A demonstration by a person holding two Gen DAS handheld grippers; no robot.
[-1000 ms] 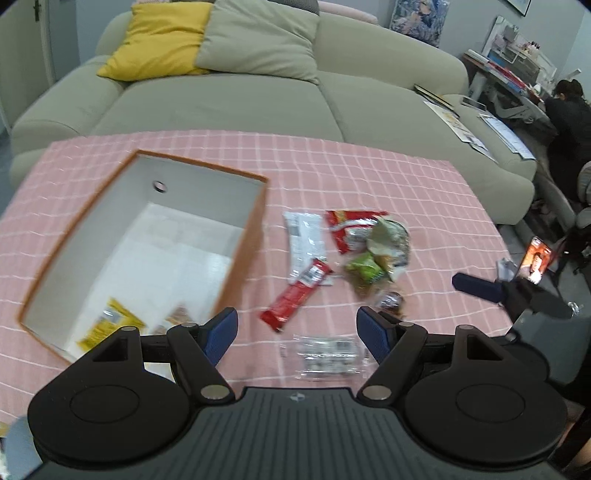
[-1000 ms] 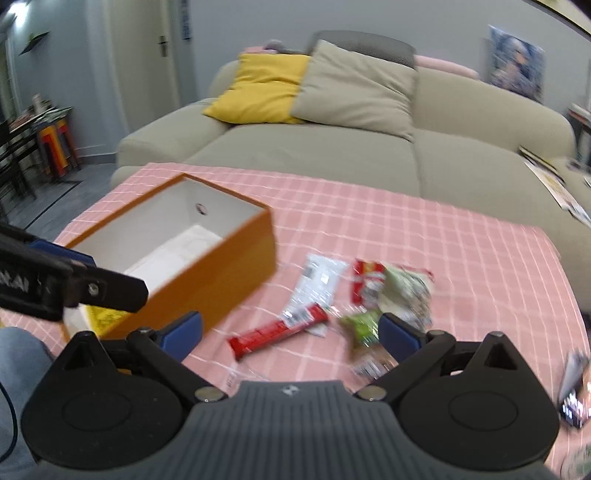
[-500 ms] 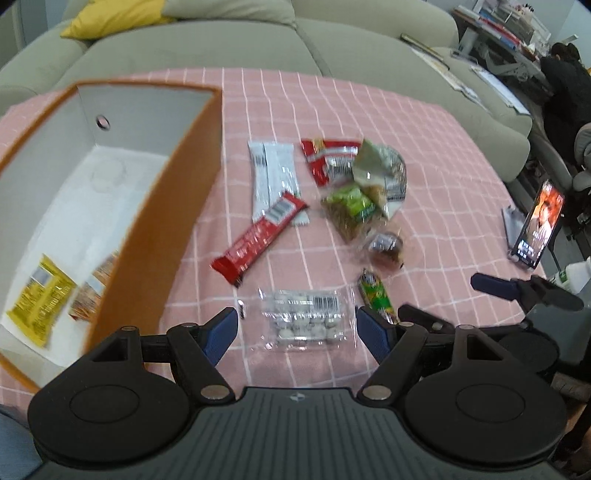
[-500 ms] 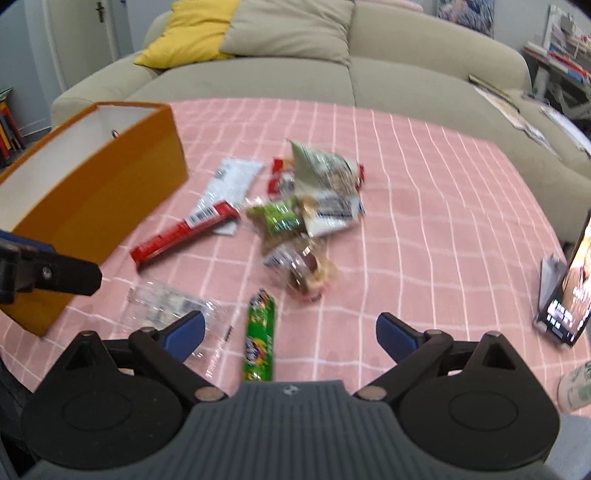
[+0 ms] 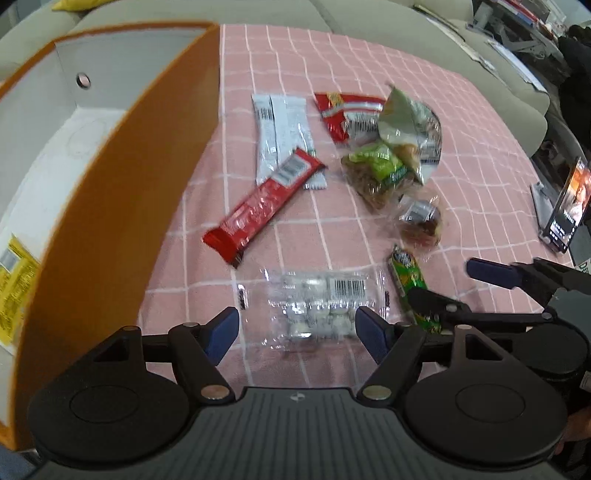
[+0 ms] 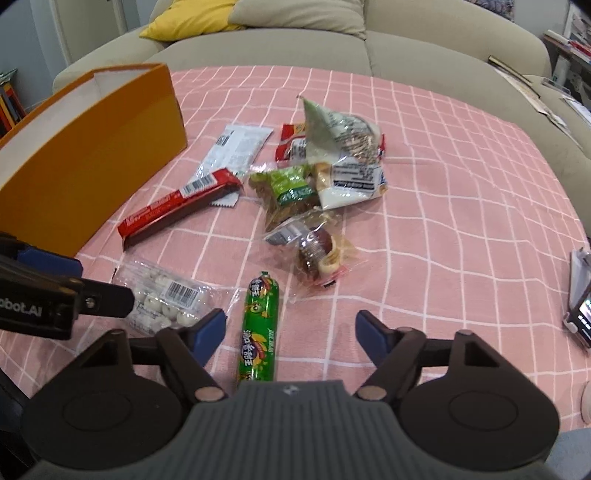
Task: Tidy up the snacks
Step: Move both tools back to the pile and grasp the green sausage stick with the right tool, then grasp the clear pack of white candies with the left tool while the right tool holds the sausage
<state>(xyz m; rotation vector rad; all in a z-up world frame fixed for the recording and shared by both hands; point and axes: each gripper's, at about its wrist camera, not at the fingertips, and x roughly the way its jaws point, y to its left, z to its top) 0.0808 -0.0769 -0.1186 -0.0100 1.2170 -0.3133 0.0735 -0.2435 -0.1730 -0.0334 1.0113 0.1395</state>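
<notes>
Snacks lie on a pink checked tablecloth (image 5: pixel 461 155) beside an orange box (image 5: pixel 122 192). My left gripper (image 5: pixel 297 330) is open, its jaws either side of a clear bag of white candies (image 5: pixel 317 306). My right gripper (image 6: pixel 290 330) is open, low over the cloth, with a green sausage stick (image 6: pixel 258 328) just left of its middle. A red bar (image 5: pixel 264 203), a white packet (image 5: pixel 282 136), a red packet (image 5: pixel 343 110), a green nut bag (image 5: pixel 380 173) and a small clear pastry pack (image 6: pixel 317 251) lie further off. A yellow packet (image 5: pixel 11 280) lies in the box.
A beige sofa (image 6: pixel 332 48) with a yellow cushion (image 6: pixel 188 18) runs behind the table. A lit phone (image 5: pixel 567 206) stands at the table's right edge. The orange box's tall wall (image 6: pixel 85 155) stands close on the left.
Both grippers have come down and forward toward the snacks. The clear candy bag now sits between my left jaws, and the green sausage stick is nearer my right gripper.
</notes>
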